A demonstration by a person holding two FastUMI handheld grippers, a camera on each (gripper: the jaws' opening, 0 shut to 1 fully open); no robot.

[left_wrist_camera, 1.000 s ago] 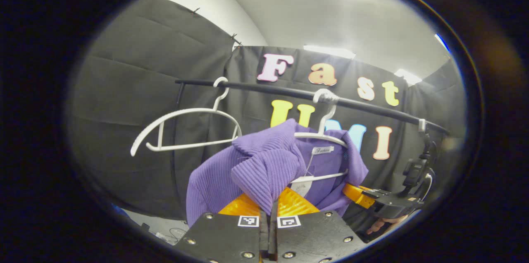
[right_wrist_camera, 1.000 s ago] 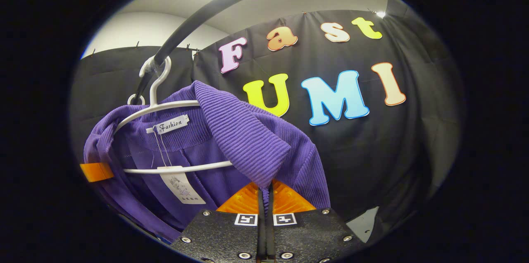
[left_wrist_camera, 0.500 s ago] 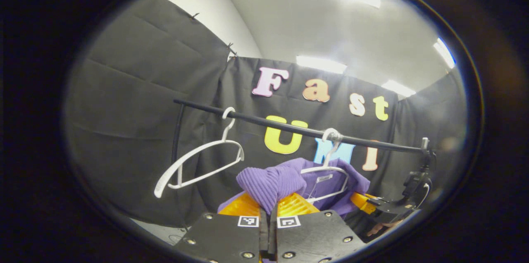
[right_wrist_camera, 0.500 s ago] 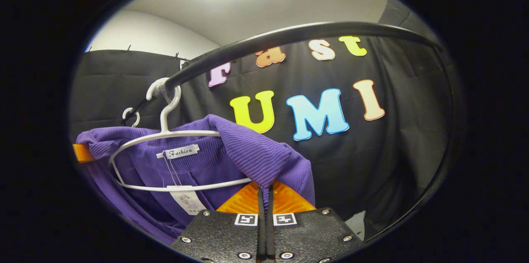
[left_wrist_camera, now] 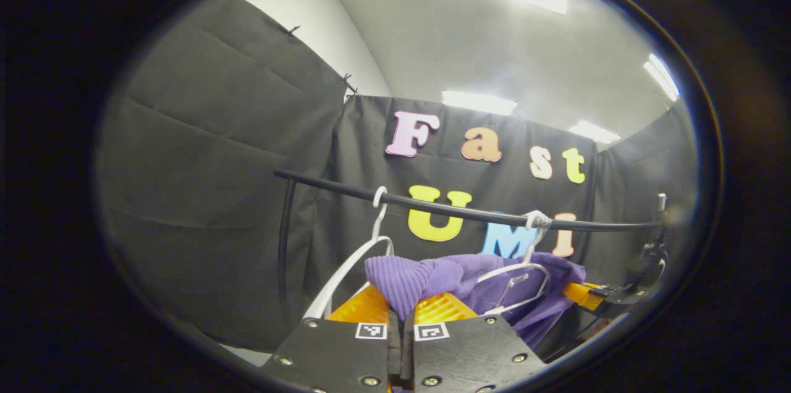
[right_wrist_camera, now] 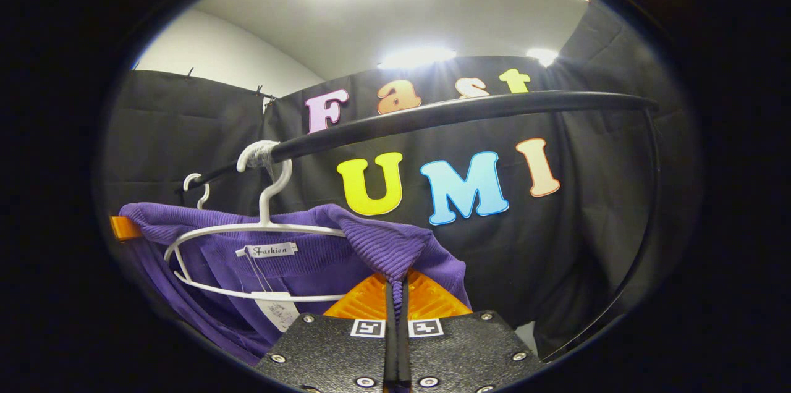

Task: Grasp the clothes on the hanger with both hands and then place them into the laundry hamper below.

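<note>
Both our grippers, left gripper (left_wrist_camera: 401, 319) and right gripper (right_wrist_camera: 396, 297), clamp purple sweater (right_wrist_camera: 309, 266) folds between closed jaws, white hanger (right_wrist_camera: 247, 229) just beyond.

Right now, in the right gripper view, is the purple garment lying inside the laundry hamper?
No: the purple garment hangs by the white hanger, pinched in the right gripper.

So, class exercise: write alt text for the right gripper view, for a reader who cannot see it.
The right gripper is shut on a fold of a purple ribbed garment that drapes over a white hanger. The hanger hooks on a black rail that crosses in front of the black cloth wall.
</note>
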